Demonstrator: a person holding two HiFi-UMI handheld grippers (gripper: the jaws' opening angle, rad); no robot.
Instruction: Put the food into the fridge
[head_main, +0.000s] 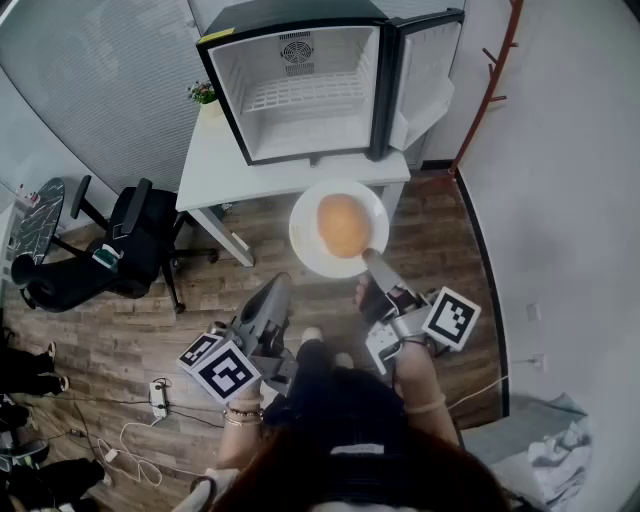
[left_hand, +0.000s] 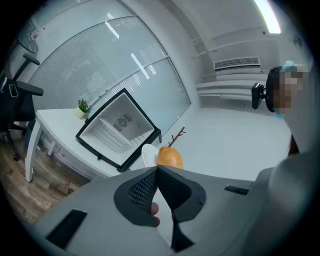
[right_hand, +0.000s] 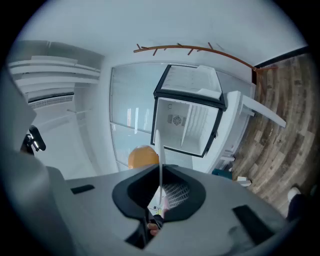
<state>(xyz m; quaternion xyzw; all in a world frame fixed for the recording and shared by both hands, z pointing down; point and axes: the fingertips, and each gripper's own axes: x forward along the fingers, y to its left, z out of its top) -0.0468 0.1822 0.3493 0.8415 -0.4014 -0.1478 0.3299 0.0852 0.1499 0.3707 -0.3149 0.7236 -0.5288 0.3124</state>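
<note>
My left gripper (head_main: 272, 292) is nearest, at seven o'clock of the plate, with its fingers pressed together on nothing. My right gripper (head_main: 372, 258) pinches the white plate (head_main: 305, 240) at its five o'clock rim, fingers clamped on the thin edge. The round orange food (head_main: 343, 225) rests at the plate's middle, by the near edge of the white table (head_main: 215, 165). Farther off at twelve o'clock, the fridge (head_main: 228, 100) stands on that table with its door (head_main: 428, 70) open at three o'clock.

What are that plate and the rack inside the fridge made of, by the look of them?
Plate: smooth plain white with a thin rim, likely ceramic or hard plastic. Rack: thin white bars in a grid, probably coated wire.
</note>
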